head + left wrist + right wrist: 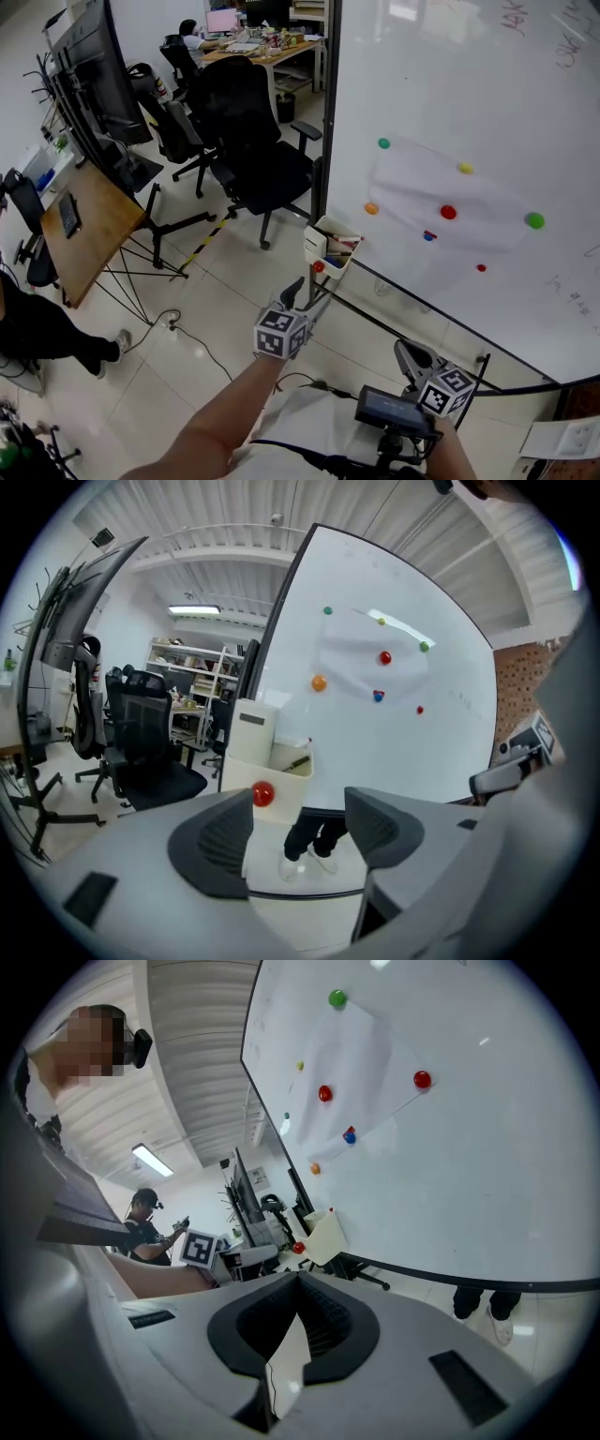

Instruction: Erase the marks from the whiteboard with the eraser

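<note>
Starting with the eraser: it can't be picked out for certain in any view. It's probably meant to be fetched from the white tray (315, 246) hung at the lower left corner of the whiteboard (469, 103). Only pens (341, 246) are made out in there, so its long axis and heading can't be called.

Red scribbles (514, 17) are seen high up and right of the tray, well apart from it. The left tool (300, 832) is spread wide with nothing pinched and is aimed at the tray from nearby. The right tool (292, 1279) is pressed together, empty, and held further back from the tray.

Risks: a pen could get grabbed by mistake, or the tray knocked, since the eraser's lie isn't known. The magnet-pinned sheet (441, 192) up and right of the tray could get dragged during wiping.
</note>
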A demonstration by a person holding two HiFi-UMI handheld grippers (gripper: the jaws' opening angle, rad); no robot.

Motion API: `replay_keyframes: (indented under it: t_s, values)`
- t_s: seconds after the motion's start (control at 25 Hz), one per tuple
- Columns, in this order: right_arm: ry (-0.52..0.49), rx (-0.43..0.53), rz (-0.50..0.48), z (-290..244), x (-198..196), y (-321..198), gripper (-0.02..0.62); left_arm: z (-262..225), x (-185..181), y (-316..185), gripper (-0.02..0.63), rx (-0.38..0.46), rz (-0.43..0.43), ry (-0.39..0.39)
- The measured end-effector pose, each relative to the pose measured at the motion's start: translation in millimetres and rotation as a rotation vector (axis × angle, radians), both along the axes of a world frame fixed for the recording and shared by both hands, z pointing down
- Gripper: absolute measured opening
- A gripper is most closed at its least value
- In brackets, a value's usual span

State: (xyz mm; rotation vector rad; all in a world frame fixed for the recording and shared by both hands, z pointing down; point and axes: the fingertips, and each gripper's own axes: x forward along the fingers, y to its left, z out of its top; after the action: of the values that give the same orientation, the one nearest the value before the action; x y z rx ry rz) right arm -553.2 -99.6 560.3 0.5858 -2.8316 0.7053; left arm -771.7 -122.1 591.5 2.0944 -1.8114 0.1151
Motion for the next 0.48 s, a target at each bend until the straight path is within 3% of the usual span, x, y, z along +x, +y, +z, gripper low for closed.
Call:
replay_keyframes:
  t_s: [0.28, 0.48]
  values:
    - [-0.007, -0.022, 0.049, 3, 9, -5, 0.017, -27, -40, -43, 0.328, 0.06, -0.046, -0.087]
    - [-0.01, -0.015, 0.072, 0, 14, -8, 0.016, -22, -48, -63, 0.327, 0.033, -0.031, -0.129]
